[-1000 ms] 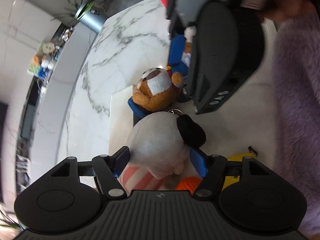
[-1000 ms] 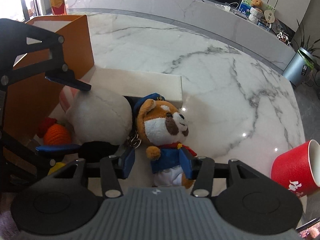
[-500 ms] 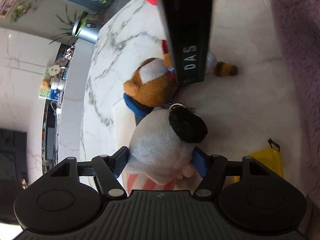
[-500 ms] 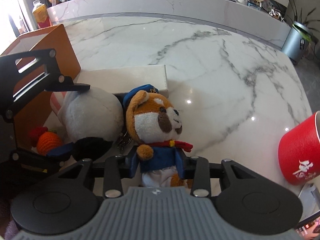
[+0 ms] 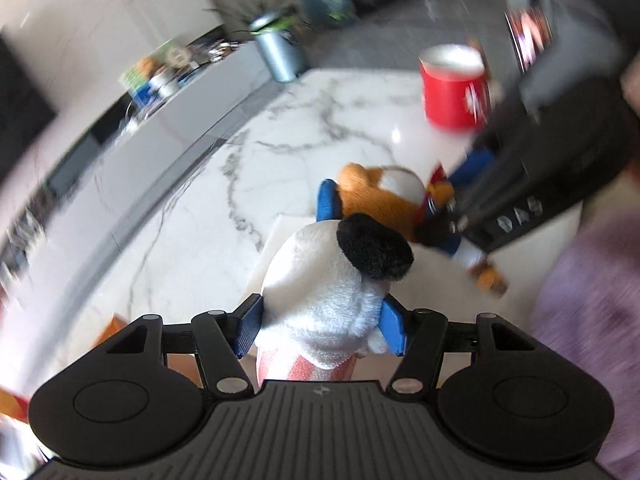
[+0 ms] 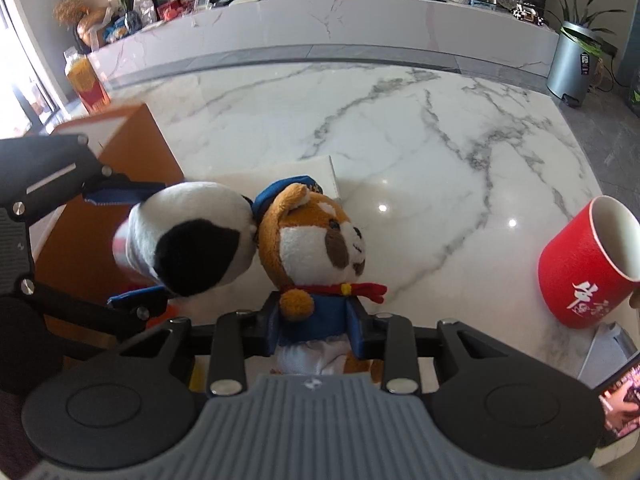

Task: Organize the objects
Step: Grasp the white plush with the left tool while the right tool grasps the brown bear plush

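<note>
my left fingers (image 5: 322, 330) clamp the white plush (image 5: 328, 292), right fingers (image 6: 318, 330) the fox plush (image 6: 316, 240); soft bodies squash, either could slip.

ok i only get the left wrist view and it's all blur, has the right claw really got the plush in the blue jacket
observer: yes, the right claw is shut on the blue-jacket plush. Its pads press both sides of the jacket at the waist, and its jaws have just been closing.
operator: where's the box, i barely see it
observer: the orange box stands just behind the white plush, on the left of the right wrist view.
operator: anything by the red cup
observer: a phone with its screen lit shows at the bottom right corner, nearer the camera than the red cup.
</note>
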`<action>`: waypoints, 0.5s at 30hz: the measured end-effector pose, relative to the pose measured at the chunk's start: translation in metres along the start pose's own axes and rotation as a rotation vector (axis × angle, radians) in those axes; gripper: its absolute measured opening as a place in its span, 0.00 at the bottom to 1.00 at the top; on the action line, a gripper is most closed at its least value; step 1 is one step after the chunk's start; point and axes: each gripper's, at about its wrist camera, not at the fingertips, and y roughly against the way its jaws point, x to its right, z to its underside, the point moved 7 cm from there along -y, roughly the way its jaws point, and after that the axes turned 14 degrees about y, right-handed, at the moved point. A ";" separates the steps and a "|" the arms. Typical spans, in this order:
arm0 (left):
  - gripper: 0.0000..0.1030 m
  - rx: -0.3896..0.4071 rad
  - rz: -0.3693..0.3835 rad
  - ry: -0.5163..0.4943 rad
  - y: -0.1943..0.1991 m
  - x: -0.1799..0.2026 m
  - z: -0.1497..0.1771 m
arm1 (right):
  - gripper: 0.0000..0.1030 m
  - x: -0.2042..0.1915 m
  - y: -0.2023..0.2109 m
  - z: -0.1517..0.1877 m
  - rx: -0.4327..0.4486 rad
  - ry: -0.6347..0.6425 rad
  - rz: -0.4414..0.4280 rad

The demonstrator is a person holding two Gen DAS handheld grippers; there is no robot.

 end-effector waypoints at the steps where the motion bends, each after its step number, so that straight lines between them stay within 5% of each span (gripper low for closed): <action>1: 0.69 0.010 0.019 0.049 0.010 -0.005 -0.003 | 0.34 -0.001 0.007 -0.003 0.013 -0.015 -0.004; 9: 0.69 0.113 0.094 0.339 0.107 -0.059 -0.007 | 0.34 -0.032 0.064 -0.029 0.130 -0.113 -0.092; 15: 0.69 0.122 0.044 0.547 0.162 -0.118 0.016 | 0.34 -0.081 0.094 -0.058 0.209 -0.129 -0.228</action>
